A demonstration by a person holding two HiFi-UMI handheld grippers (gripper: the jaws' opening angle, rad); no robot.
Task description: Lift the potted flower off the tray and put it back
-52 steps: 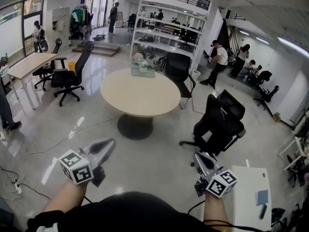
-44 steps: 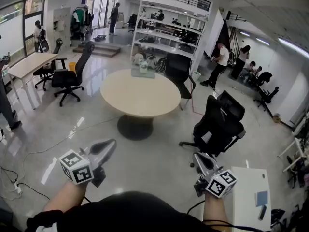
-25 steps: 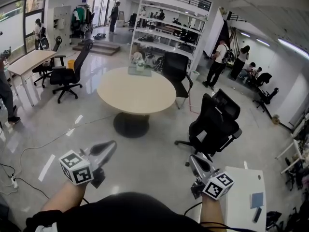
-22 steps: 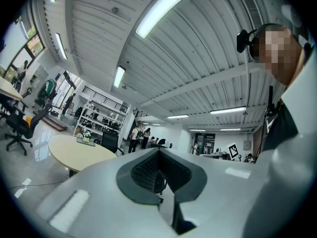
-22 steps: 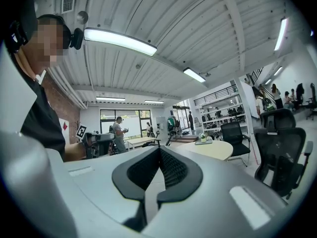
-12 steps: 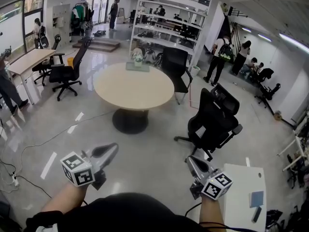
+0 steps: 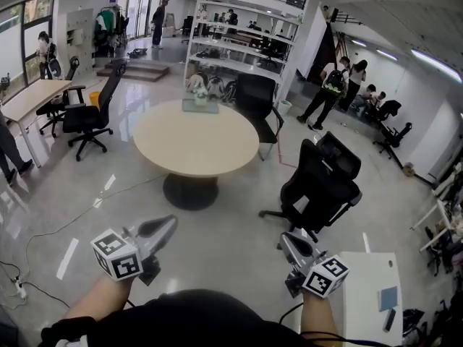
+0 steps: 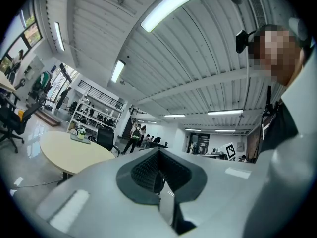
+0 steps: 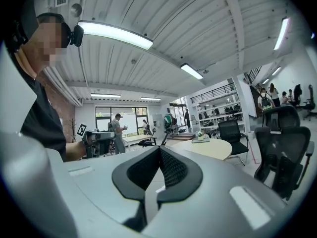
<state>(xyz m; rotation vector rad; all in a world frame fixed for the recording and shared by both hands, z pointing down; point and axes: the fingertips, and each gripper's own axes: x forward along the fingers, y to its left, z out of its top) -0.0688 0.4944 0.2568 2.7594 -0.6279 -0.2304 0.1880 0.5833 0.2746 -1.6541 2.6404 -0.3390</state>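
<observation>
Head view, potted flower (image 7: 199,97) tiny on tray (image 7: 207,109), left gripper (image 7: 166,224), right gripper (image 7: 287,238), fingers closed

No legible text, brand, number or sign is found in any view (only coded square markers (image 7: 116,254) are seen, on the left gripper (image 7: 166,225) and right gripper (image 7: 289,239)).

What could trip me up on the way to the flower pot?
The potted flower and its tray sit at the far edge of the round table, so reaching across may be awkward. The black office chair stands close on the right. A cable crosses the floor on the left.
</observation>
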